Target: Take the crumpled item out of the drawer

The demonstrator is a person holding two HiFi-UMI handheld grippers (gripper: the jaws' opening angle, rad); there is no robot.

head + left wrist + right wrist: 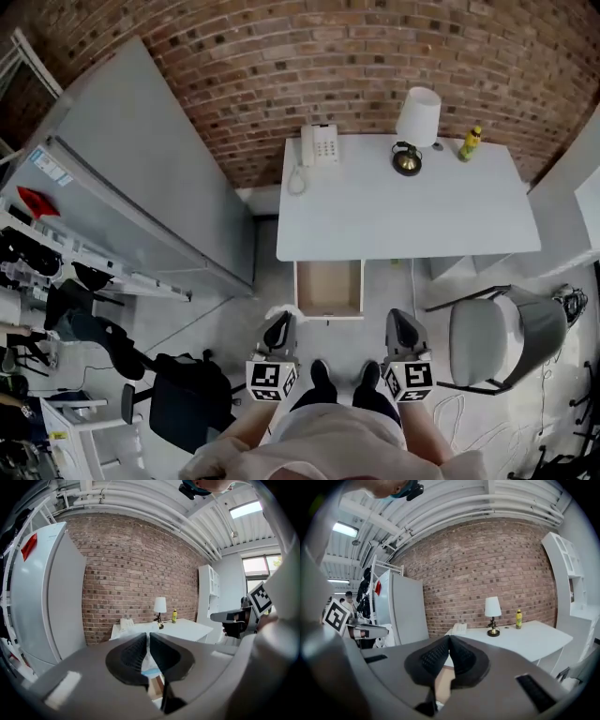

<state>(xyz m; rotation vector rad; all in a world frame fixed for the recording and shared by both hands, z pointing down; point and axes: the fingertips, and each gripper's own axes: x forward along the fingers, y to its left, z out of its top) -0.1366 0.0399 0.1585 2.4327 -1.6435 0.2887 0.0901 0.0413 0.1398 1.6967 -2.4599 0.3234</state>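
The desk drawer [328, 284] stands pulled open below the white desk [403, 211], and its wooden bottom shows bare. My left gripper [278, 324] hangs in front of the drawer's left corner, shut on a white crumpled item [279, 310]. In the left gripper view the item [148, 660] sits pinched between the pads, with a pale blue bit at its lower end. My right gripper [401, 324] is to the right of the drawer front. Its jaws [449, 638] meet at the tips with nothing between them.
On the desk are a phone [320, 145], a white lamp [417, 120] and a yellow bottle [471, 142]. A grey chair [506, 337] stands at the right, a tall grey cabinet [141, 178] at the left, and a black chair [187, 398] at the lower left. The person's feet are between the grippers.
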